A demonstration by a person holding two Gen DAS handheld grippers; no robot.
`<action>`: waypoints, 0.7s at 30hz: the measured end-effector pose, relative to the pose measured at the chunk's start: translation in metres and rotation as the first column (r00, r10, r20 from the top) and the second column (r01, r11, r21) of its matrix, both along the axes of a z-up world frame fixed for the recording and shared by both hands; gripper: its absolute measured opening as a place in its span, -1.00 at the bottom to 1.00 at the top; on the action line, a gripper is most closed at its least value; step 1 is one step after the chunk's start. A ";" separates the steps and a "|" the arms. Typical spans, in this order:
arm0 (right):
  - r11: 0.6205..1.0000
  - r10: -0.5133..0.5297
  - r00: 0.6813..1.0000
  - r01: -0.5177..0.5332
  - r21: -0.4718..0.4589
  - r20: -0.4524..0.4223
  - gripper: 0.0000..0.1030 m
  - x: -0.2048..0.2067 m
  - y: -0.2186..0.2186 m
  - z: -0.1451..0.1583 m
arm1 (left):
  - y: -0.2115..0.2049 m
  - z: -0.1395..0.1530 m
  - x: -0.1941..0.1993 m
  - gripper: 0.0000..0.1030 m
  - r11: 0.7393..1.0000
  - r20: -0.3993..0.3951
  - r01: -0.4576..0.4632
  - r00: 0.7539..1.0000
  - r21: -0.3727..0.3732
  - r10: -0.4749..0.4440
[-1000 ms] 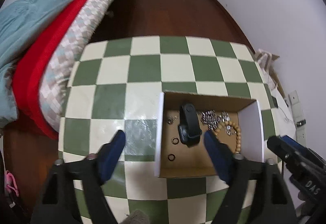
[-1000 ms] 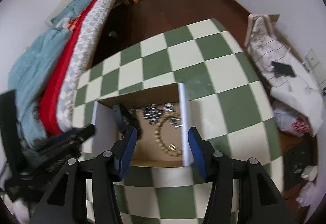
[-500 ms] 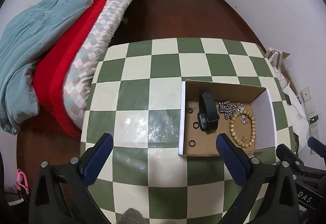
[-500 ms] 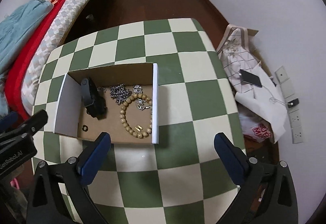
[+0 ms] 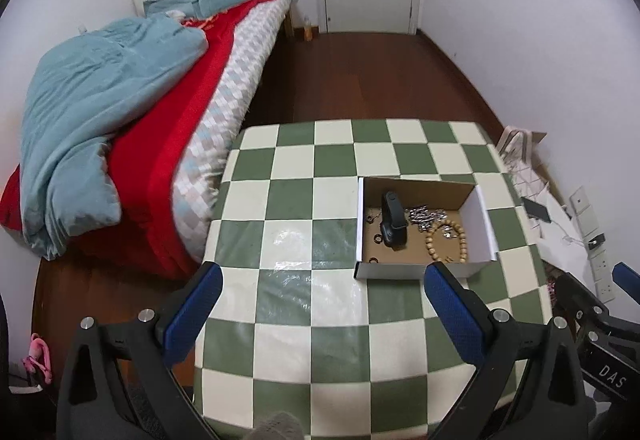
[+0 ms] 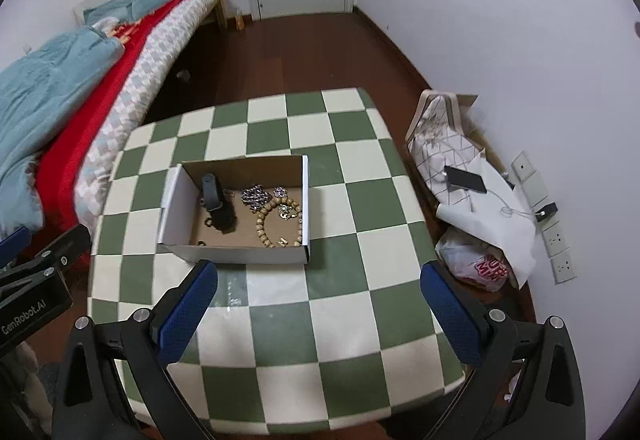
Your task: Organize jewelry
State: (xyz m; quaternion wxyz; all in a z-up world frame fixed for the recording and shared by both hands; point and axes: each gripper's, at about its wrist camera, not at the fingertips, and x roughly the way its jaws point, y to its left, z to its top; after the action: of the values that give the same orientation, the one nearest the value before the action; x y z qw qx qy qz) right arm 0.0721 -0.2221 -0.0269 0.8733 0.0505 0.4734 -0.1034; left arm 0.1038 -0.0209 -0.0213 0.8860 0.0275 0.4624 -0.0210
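The left gripper (image 5: 320, 310) was spread wide with nothing in it, held up above the near part of the checkered table (image 5: 288, 176), to the left of the box (image 5: 424, 271) and nearer to the camera than it. The box was a small open cardboard one with white outsides, and it sat on the table with all the jewelry in it. At the left end of the box lay some little dark rings (image 5: 376, 238) on the brown floor. Next to them, toward the right, stood a black watch band (image 5: 392, 218), curled up on its side. Right of the band lay a heap of silver chain (image 5: 424, 218) by the back wall of the box. In the right part of the box lay a ring of tan wooden beads (image 5: 446, 242), with a small shiny piece inside the ring. The right gripper (image 6: 318, 310) was also spread wide and held nothing, up over the table on the near side of the box. I think the job was at its very end or between two steps, since every piece I could see was in the box and both tools were away from it. If more sorting was wanted, the next move would call for coming down into the box and pinching one small piece softly, because the rings were tiny and the chain could snag on the beads.
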 end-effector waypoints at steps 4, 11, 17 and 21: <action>1.000 0.004 0.999 -0.003 -0.013 0.054 0.99 -0.031 0.006 0.028 | 0.006 0.023 -0.028 1.00 1.000 0.046 0.002 0.999 -0.008 -0.001; 0.999 0.021 0.991 -0.015 -0.048 0.134 0.99 -0.082 0.018 0.072 | 0.009 0.059 -0.074 1.00 0.999 0.124 0.024 0.992 -0.029 -0.021; 0.997 0.034 0.983 -0.022 -0.072 0.178 0.99 -0.115 0.025 0.097 | 0.013 0.080 -0.100 1.00 0.998 0.160 0.030 0.987 -0.050 -0.022; 0.997 0.037 0.980 -0.023 -0.074 0.194 0.99 -0.130 0.028 0.108 | 0.017 0.090 -0.113 1.00 0.997 0.167 0.030 0.986 -0.066 -0.018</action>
State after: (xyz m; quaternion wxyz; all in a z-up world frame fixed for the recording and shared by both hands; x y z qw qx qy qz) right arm -0.0579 -0.1943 0.0809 0.9183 0.0220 0.3821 -0.1016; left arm -0.0089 -0.0038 0.0692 0.9217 0.0044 0.3854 -0.0450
